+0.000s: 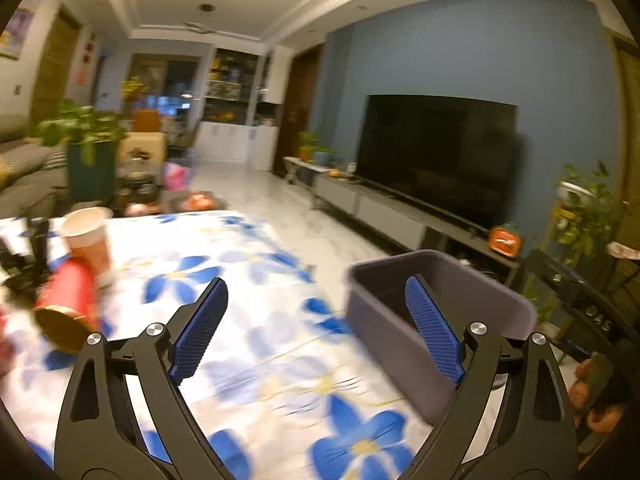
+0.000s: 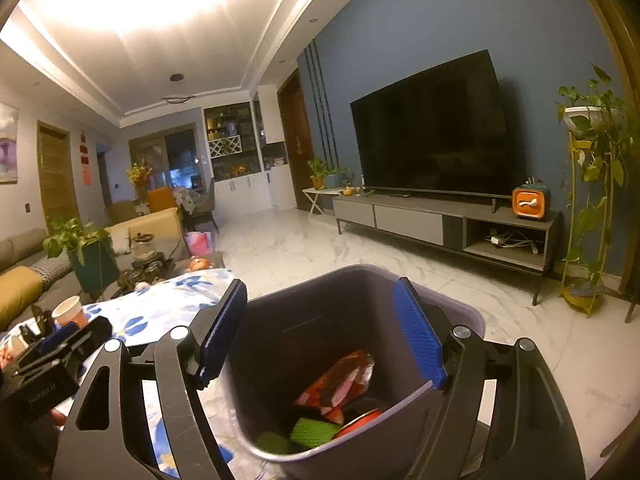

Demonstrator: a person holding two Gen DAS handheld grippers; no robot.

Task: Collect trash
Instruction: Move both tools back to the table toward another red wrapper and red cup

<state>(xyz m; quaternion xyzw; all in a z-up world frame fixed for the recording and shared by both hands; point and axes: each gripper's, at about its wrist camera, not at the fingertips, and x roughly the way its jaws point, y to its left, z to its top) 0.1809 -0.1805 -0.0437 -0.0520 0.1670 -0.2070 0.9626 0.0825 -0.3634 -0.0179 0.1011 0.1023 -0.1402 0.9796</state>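
Note:
A grey trash bin (image 2: 304, 344) stands at the right edge of the table with the blue-flowered cloth (image 1: 256, 320). In the right wrist view it holds a red wrapper (image 2: 340, 380), green pieces (image 2: 312, 432) and a red lid. My right gripper (image 2: 320, 332) is open and empty right above the bin. My left gripper (image 1: 316, 328) is open and empty over the cloth, left of the bin (image 1: 384, 344). A red can (image 1: 68, 304) lies on its side at the table's left, beside a paper cup (image 1: 88, 236). The left wrist view is blurred.
A black device (image 2: 44, 364) sits at the table's left. A low table with jars and a plant (image 2: 80, 248) stands beyond, next to a sofa. A TV (image 2: 436, 136) on a long cabinet lines the blue wall. A tall plant stand (image 2: 588, 208) is at the right.

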